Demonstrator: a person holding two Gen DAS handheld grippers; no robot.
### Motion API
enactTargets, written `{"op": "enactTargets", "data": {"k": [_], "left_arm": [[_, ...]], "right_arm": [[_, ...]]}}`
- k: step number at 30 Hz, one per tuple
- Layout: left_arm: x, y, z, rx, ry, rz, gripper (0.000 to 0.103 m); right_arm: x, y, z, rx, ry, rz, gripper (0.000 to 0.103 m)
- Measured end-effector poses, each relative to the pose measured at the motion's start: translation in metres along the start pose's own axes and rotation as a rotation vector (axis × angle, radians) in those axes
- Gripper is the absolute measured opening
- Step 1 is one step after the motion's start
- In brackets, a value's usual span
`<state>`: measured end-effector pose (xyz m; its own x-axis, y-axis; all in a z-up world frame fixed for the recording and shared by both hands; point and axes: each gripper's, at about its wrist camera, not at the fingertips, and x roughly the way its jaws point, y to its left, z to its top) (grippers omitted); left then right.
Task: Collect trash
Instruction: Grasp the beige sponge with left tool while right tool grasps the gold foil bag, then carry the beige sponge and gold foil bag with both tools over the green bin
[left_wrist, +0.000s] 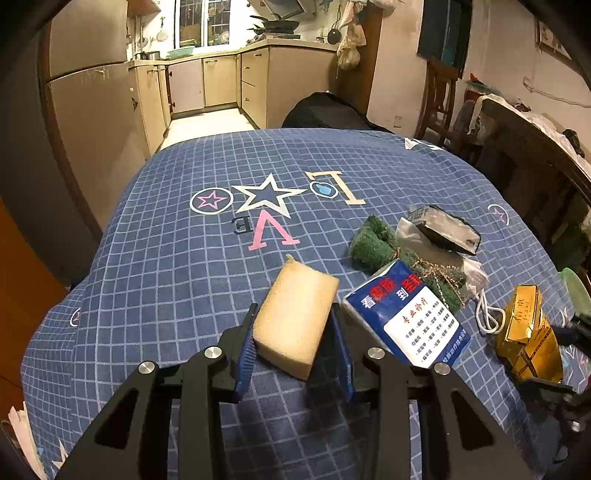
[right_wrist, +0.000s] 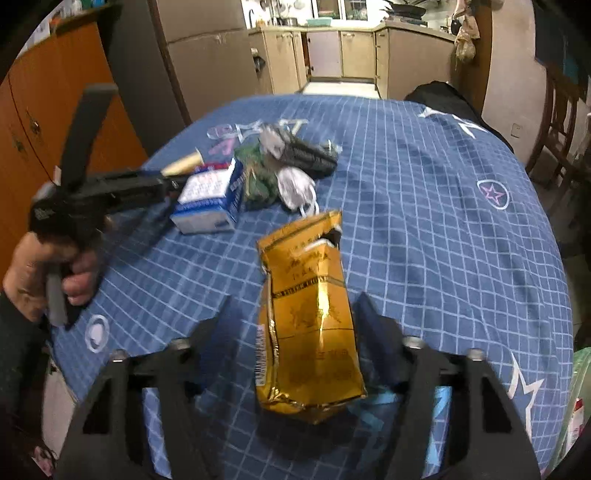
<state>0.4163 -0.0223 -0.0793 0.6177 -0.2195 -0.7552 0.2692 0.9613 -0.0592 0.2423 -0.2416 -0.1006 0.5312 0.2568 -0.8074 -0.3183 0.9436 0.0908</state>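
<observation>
Beige sponge (left_wrist: 295, 317) pinched in left tongs (left_wrist: 295, 328), gold packet (right_wrist: 310, 325) between right tongs (right_wrist: 295, 314)

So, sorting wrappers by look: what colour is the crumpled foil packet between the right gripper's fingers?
Shiny gold crumpled foil packet; right wrist view shows it best.

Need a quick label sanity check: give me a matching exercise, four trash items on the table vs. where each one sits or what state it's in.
Column 1:
1. yellow sponge
2. gold packet
3. blue-and-white box
4. green scouring pad

Column 2:
A. lying under a clear bag and a dark item, further back on the cloth
B. clamped between the left gripper's blue pads
C. between the right gripper's jaws, pads not yet touching it
D. flat on the cloth, just right of the sponge in the left wrist view

Pairs: 1-B, 2-C, 3-D, 4-A
</observation>
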Motion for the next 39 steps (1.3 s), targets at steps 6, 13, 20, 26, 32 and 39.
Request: {"op": "enactTargets", "data": {"k": [6,13,20,26,32,39], "left_arm": [[-0.006,0.0,-0.006,-0.035,-0.028,0.019,0.035],[-0.056,0.001,-0.011,-0.113,-0.128,0.044,0.034],[-0.12,-0.034,-0.019,-0.102,-0.227,0.006,0.034],[-0.155,-0.085,-0.024,-0.056,-0.268,-0.068,0.034],[-0.169,-0.155,-0.026,0.005,-0.276,-0.15,0.034],[-0.178,-0.242,-0.03,0.096,-0.276,-0.233,0.034]], "right_arm": [[-0.004,0.0,-0.004,0.008,-0.041,-0.044,0.042],[-0.044,-0.001,-0.014,0.03,-0.147,-0.057,0.042],[-0.094,-0.004,-0.024,0.047,-0.254,-0.065,0.042],[-0.131,-0.02,-0.022,0.074,-0.327,-0.099,0.042],[-0.161,-0.049,-0.035,0.134,-0.369,-0.156,0.042],[-0.193,-0.089,-0.053,0.206,-0.401,-0.234,0.042]]}}
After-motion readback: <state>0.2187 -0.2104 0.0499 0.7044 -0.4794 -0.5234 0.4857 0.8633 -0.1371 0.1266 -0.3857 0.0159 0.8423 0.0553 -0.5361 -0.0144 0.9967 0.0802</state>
